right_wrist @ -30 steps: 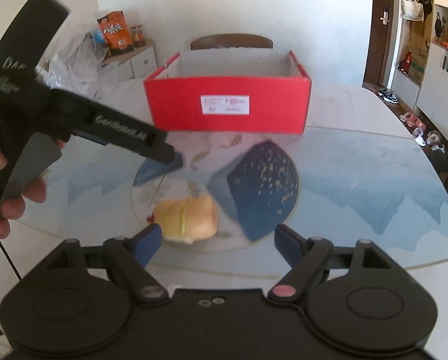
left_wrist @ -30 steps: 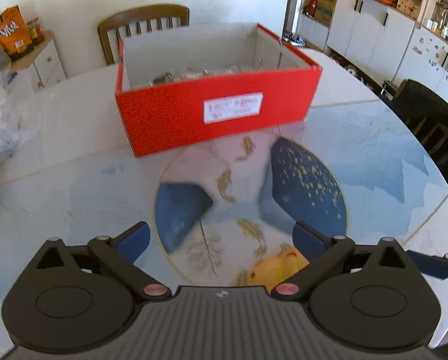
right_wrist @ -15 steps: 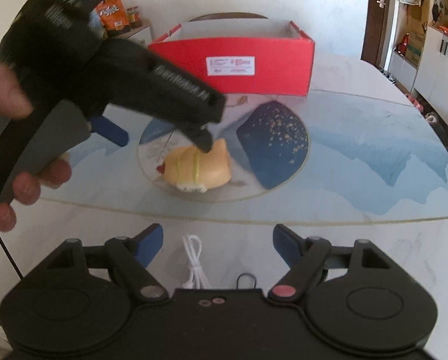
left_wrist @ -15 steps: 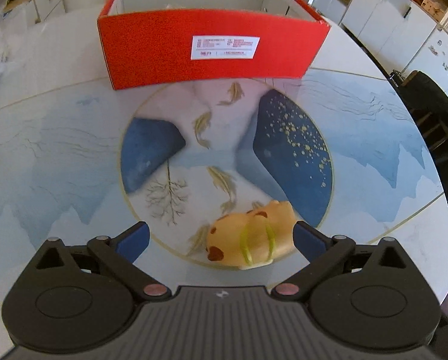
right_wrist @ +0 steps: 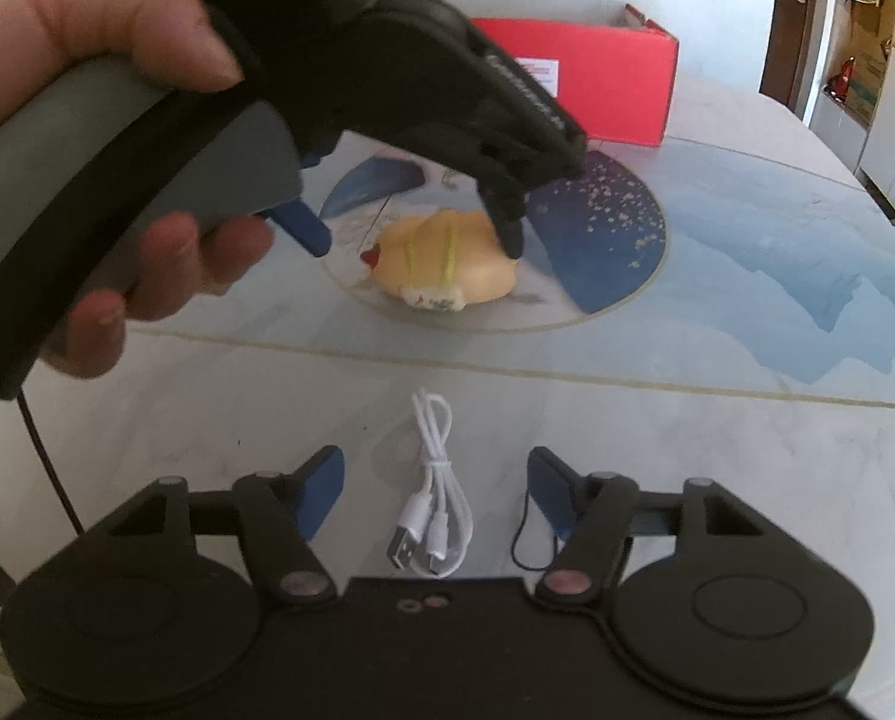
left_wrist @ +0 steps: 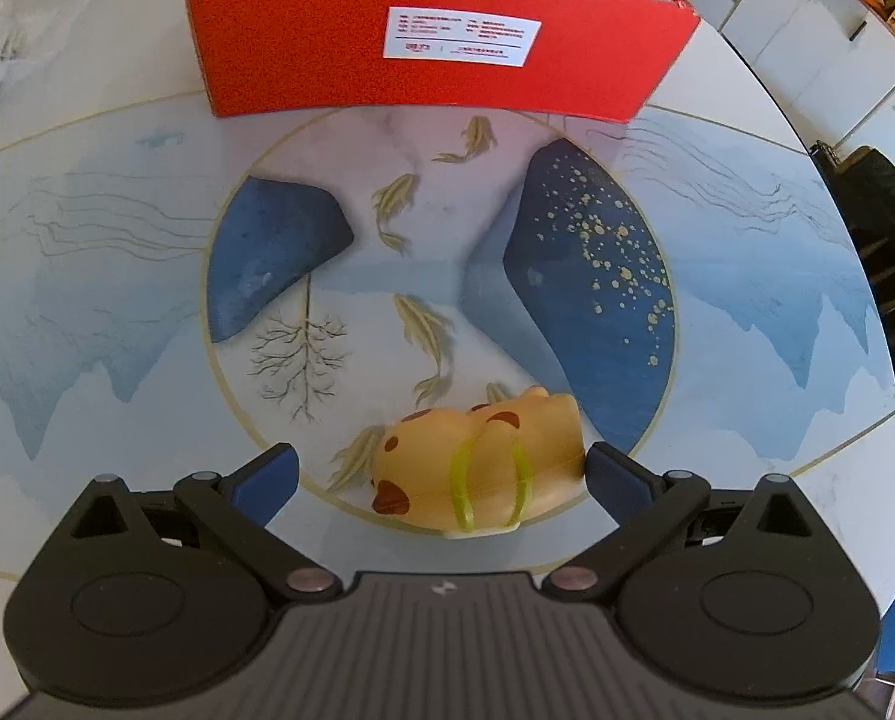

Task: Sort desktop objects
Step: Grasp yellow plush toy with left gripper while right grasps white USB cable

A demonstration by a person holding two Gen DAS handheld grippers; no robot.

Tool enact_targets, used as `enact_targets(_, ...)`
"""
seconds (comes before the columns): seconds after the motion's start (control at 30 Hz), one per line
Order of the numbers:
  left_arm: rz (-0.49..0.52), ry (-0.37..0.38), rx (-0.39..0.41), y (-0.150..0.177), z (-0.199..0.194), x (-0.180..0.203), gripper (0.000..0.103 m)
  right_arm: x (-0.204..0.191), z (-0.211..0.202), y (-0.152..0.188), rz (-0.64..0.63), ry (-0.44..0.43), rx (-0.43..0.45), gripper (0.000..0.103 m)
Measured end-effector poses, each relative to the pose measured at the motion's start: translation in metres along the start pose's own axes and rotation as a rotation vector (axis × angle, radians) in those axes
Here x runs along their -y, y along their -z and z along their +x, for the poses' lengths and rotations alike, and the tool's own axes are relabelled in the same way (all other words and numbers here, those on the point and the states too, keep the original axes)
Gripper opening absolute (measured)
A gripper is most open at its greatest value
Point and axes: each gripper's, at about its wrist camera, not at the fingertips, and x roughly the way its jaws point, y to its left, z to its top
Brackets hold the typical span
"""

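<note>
A yellow squishy toy (left_wrist: 483, 462) with brown spots and two green bands lies on the table's round painted centre; it also shows in the right wrist view (right_wrist: 447, 264). My left gripper (left_wrist: 441, 474) is open, its blue fingertips on either side of the toy, the right one close to it. A coiled white USB cable (right_wrist: 432, 498) lies on the white table rim. My right gripper (right_wrist: 435, 492) is open with the cable between its fingertips. A red cardboard box (left_wrist: 441, 42) stands at the far side, its inside hidden.
A thin black cord loop (right_wrist: 522, 546) lies by the right gripper's right fingertip. The person's hand holds the left gripper (right_wrist: 411, 102) above the toy. White cabinets (left_wrist: 807, 18) and a dark chair (left_wrist: 885, 264) stand to the right of the table.
The left gripper has dropped down and forward so that the toy is between its open fingers. The right gripper has pulled back to the table rim, bringing the white cable between its fingertips.
</note>
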Motion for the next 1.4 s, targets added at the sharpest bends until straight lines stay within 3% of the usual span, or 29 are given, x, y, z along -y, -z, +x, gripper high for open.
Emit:
enact_targets(0.37,0.012,0.045,0.003,0.006,0.007,0.000,0.101,-0.009,0.003,0.002,-0.054,0.002,-0.017,0.052)
enact_targets(0.57,0.026,0.114,0.005,0.009,0.006,0.000,0.078,-0.005,0.004,0.000,-0.064,0.011,-0.015,0.039)
enact_targets(0.9,0.021,0.140,0.007,0.006,0.004,-0.006,0.071,0.004,0.005,-0.004,-0.038,-0.005,-0.016,0.016)
enact_targets(1.4,0.005,0.142,0.044,-0.005,-0.010,-0.026,0.068,0.033,0.002,-0.027,0.062,0.013,0.037,0.006)
